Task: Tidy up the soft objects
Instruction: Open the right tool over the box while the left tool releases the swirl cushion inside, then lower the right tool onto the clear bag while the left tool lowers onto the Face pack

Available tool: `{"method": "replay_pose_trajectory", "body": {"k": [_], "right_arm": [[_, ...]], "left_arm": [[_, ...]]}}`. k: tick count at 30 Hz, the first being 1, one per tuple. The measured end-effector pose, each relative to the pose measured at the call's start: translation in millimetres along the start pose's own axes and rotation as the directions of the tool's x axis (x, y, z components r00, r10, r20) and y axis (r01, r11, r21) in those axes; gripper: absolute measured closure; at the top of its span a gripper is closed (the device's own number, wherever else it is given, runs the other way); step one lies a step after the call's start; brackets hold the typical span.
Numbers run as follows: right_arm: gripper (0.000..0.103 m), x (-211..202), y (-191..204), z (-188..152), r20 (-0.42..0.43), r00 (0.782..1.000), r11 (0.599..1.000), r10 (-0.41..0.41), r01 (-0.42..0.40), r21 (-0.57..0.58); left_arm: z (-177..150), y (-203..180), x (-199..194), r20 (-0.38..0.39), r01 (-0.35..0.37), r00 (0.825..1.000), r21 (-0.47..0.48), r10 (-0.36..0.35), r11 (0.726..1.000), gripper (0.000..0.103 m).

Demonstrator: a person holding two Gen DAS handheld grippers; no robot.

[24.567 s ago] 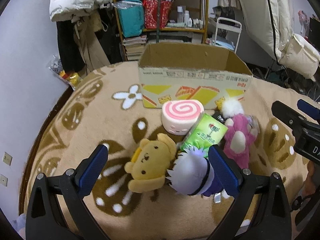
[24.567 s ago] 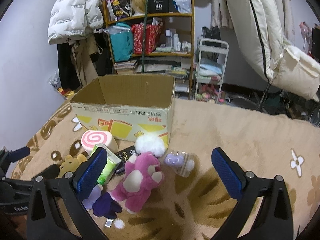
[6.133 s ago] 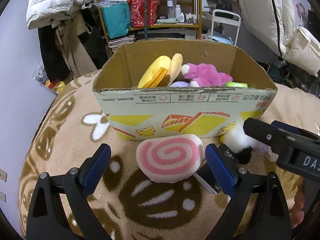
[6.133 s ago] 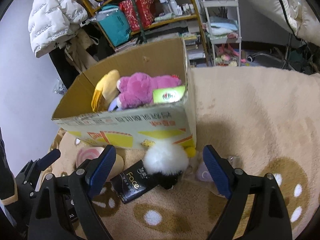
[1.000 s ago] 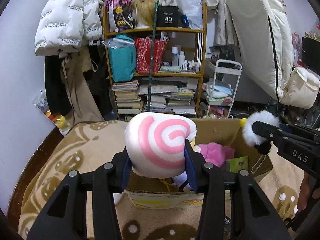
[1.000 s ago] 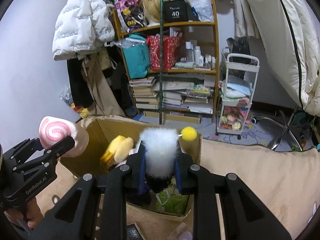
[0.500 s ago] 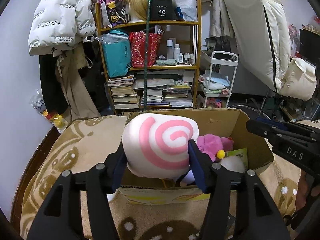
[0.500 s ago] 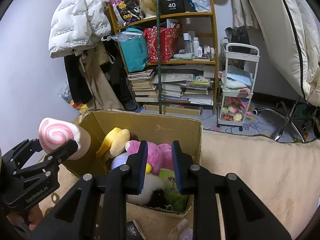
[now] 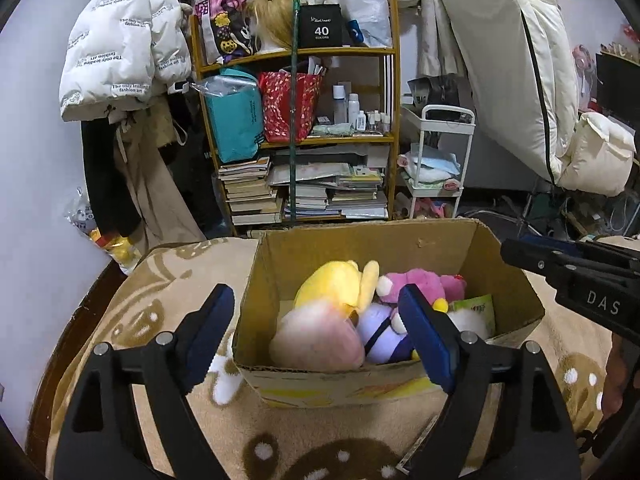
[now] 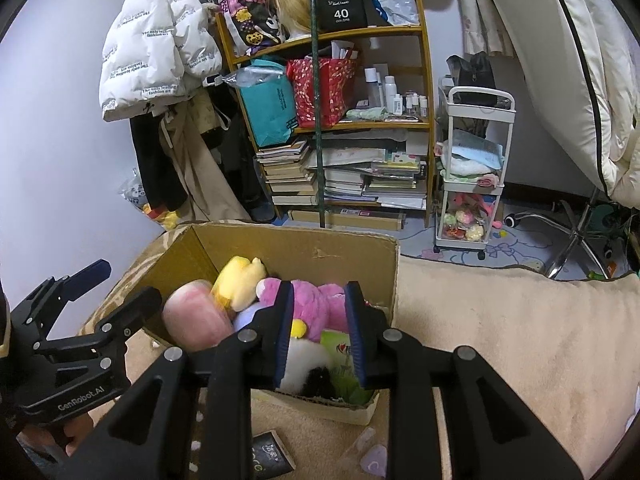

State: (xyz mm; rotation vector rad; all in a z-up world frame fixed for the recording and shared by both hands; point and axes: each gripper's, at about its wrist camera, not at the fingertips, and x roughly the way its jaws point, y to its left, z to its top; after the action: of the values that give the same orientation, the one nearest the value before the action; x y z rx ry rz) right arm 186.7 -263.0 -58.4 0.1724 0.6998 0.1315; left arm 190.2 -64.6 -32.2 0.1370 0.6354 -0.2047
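A cardboard box [image 9: 508, 280] stands on the beige patterned rug. Inside lie the pink swirl cushion [image 9: 316, 342], a yellow plush [image 9: 334, 284], a magenta plush [image 9: 420, 284], a purple-white doll [image 9: 380, 338], a white-black fluffy toy [image 10: 306, 364] and a green packet [image 10: 340, 354]. My left gripper [image 9: 316, 330] is open and empty above the box's near-left part. My right gripper [image 10: 318, 330] is open a little, with nothing between its pads, above the box's near-right corner. The cushion [image 10: 192, 320] also shows in the right wrist view.
A black packet [image 10: 268, 458] and a small lilac item [image 10: 374, 460] lie on the rug [image 10: 520, 340] in front of the box. Behind stand a crowded shelf [image 9: 304, 132], hanging coats [image 9: 124, 60], a white trolley [image 10: 472, 176] and a chair base [image 10: 572, 240].
My left gripper has opened and let the pink swirl cushion drop into the box. The white fluffy toy let go by the right gripper lies in the box; the right jaws stay slightly open.
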Motion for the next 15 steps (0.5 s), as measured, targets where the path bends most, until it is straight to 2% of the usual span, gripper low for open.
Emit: {"method": "replay_pose_trajectory", "body": {"k": [3, 7, 8, 9, 11, 15], "right_arm": [[0.073, -2.2, -1.3, -0.4, -0.001, 1.0, 1.0, -0.002, 0.002, 0.006], [0.058, -13.0, -4.8, -1.2, 0.004, 1.0, 1.0, -0.009, 0.009, 0.022], [0.05, -16.2, -5.8, -1.5, 0.004, 1.0, 1.0, -0.013, 0.013, 0.025], [0.046, -18.6, -7.0, -1.1, 0.005, 1.0, 0.999, -0.016, 0.016, 0.03], [0.03, -24.6, -9.5, -1.4, 0.013, 1.0, 0.999, -0.016, 0.016, 0.047], [0.013, -38.4, -14.1, -2.7, 0.022, 1.0, 0.997, -0.009, 0.008, 0.08]], "left_arm": [[-2.6, 2.1, 1.1, -0.021, 0.001, 1.0, -0.013, -0.001, 1.0, 0.02], [-4.7, 2.6, -0.6, -0.059, -0.011, 0.998, -0.01, 0.01, 1.0, 0.017], [-4.9, 1.8, -2.0, -0.068, -0.019, 0.998, -0.006, 0.018, 1.0, 0.011], [-5.5, 1.3, -4.4, -0.072, -0.027, 0.997, -0.002, 0.027, 1.0, 0.009], [-7.4, 1.6, -12.5, -0.064, -0.033, 0.997, 0.002, 0.033, 0.999, 0.008], [-11.2, 2.2, -28.7, -0.064, -0.04, 0.997, -0.007, 0.04, 0.999, 0.008]]}}
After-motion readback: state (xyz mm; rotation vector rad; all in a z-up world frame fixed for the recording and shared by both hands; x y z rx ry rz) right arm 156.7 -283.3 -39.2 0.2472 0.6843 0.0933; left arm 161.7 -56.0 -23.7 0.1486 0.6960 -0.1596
